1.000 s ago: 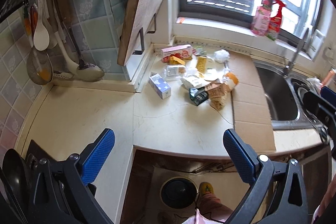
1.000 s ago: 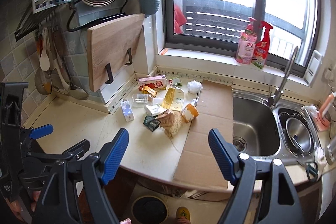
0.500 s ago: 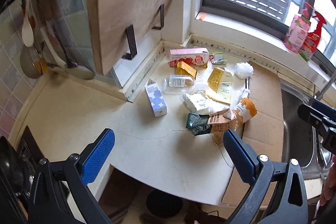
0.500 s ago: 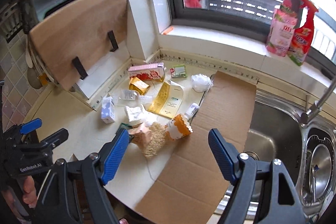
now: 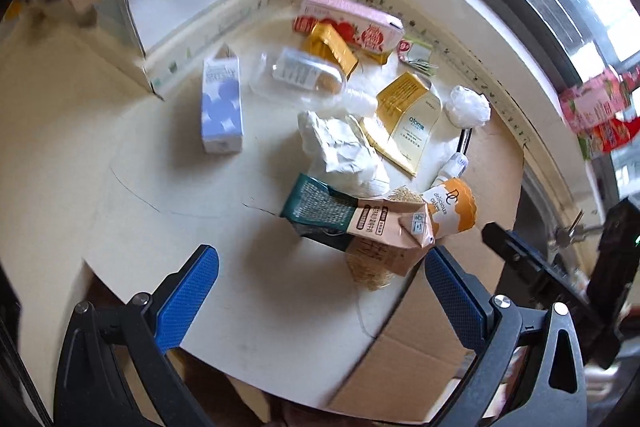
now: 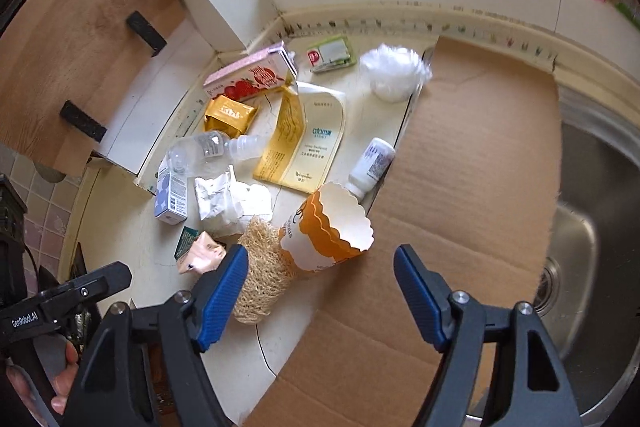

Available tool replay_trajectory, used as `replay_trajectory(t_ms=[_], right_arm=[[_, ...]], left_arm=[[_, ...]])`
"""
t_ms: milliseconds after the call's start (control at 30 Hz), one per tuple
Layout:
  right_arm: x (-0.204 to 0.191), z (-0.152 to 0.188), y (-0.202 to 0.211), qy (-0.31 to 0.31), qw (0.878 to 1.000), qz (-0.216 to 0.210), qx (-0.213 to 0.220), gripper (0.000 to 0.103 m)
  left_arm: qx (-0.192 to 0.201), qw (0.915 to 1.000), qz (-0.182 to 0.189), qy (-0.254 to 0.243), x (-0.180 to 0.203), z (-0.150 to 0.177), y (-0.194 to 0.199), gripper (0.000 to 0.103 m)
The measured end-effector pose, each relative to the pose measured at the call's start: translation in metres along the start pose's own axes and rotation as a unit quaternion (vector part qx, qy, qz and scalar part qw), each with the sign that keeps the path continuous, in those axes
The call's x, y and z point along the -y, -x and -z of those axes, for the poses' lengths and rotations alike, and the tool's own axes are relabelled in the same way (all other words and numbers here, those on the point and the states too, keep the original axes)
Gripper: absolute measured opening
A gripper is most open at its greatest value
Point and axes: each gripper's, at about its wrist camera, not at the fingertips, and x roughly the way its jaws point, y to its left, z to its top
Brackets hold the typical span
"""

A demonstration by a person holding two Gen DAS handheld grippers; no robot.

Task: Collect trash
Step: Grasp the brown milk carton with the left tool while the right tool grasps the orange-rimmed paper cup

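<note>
both grippers are dropping in over the heap of trash on the cream stone table (image 5: 120,187), and nothing is picked up yet, so this looks like the approach to the first grab. the right gripper (image 6: 320,291) has its blue fingers (image 6: 224,291) wide apart, having just eased in a touch, with nothing between the pads. right ahead of it lies the orange-and-white scalloped paper cake cup (image 6: 332,227), tipped on its side, mouth facing the gripper. take that cup as the marker: a tan fibrous loofah scrubber (image 6: 260,267) touches it on the left, a small white plastic bottle (image 6: 370,163) lies just behind it, and the flat brown cardboard sheet (image 6: 460,187) spreads to its right. further left of the cup sit crumpled white paper (image 5: 344,151) and a peach-and-green folded carton (image 5: 360,223).

the left gripper (image 5: 320,291) hangs over the near edge of the heap, fingers spread, empty. the carton is the closest piece to it.

next, i'd say, the right one needs to sink a little further, straddle the cup's soft wall and squeeze gently, since thin paper will crush.
</note>
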Motion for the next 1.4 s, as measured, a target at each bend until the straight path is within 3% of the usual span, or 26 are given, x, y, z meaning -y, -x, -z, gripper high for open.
replay_trajectory(t_ms=[100, 167, 200, 267, 333, 400, 433, 567, 733, 900, 1067, 1267, 1367, 1400], right_arm=[[0.004, -0.004, -0.012, -0.004, 1.000, -0.006, -0.011, 0.069], [0.004, -0.006, -0.017, 0.001, 1.000, -0.009, -0.016, 0.067], [0.004, -0.006, -0.020, 0.003, 1.000, -0.012, -0.018, 0.067], [0.004, -0.008, -0.023, 0.009, 1.000, -0.014, -0.021, 0.064], [0.003, -0.009, -0.026, 0.013, 0.999, -0.015, -0.026, 0.060], [0.003, -0.009, -0.027, 0.018, 0.999, -0.019, -0.030, 0.060], [0.003, -0.009, -0.027, 0.020, 0.999, -0.021, -0.031, 0.060], [0.003, -0.010, -0.030, 0.028, 0.999, -0.025, -0.036, 0.052], [0.010, -0.010, -0.039, 0.019, 0.998, -0.038, -0.049, 0.039], [0.013, -0.008, -0.043, 0.016, 0.997, -0.052, -0.051, 0.037], [0.012, -0.007, -0.042, 0.023, 0.996, -0.068, -0.052, 0.014], [0.012, -0.003, -0.039, 0.033, 0.995, -0.076, -0.049, 0.006], [0.012, -0.002, -0.036, 0.036, 0.995, -0.079, -0.042, 0.004], [0.012, -0.002, -0.034, 0.037, 0.995, -0.080, -0.039, 0.004]], left_arm=[[-0.028, 0.9976, 0.032, 0.055, -0.004, -0.005, -0.013, 0.095], [-0.025, 0.9963, 0.041, 0.071, -0.003, -0.008, -0.016, 0.093], [-0.019, 0.9970, 0.036, 0.065, 0.000, -0.010, -0.015, 0.093], [0.013, 0.9998, -0.013, 0.009, 0.016, -0.013, -0.009, 0.093], [0.037, 0.9968, -0.048, -0.052, 0.029, -0.017, -0.004, 0.093], [0.057, 0.9869, -0.076, -0.131, 0.043, -0.014, 0.001, 0.093], [0.066, 0.9779, -0.090, -0.177, 0.050, -0.010, 0.001, 0.093], [0.068, 0.9496, -0.110, -0.286, 0.059, -0.001, -0.002, 0.093], [0.057, 0.9239, -0.109, -0.362, 0.060, 0.007, -0.011, 0.093], [0.052, 0.8985, -0.100, -0.424, 0.070, 0.008, -0.027, 0.093], [0.031, 0.8832, -0.078, -0.461, 0.084, 0.000, -0.044, 0.093], [-0.007, 0.8738, -0.049, -0.484, 0.093, -0.012, -0.060, 0.093], [-0.032, 0.8748, -0.023, -0.483, 0.093, -0.015, -0.064, 0.081], [-0.038, 0.8762, -0.013, -0.480, 0.094, -0.016, -0.063, 0.070]])
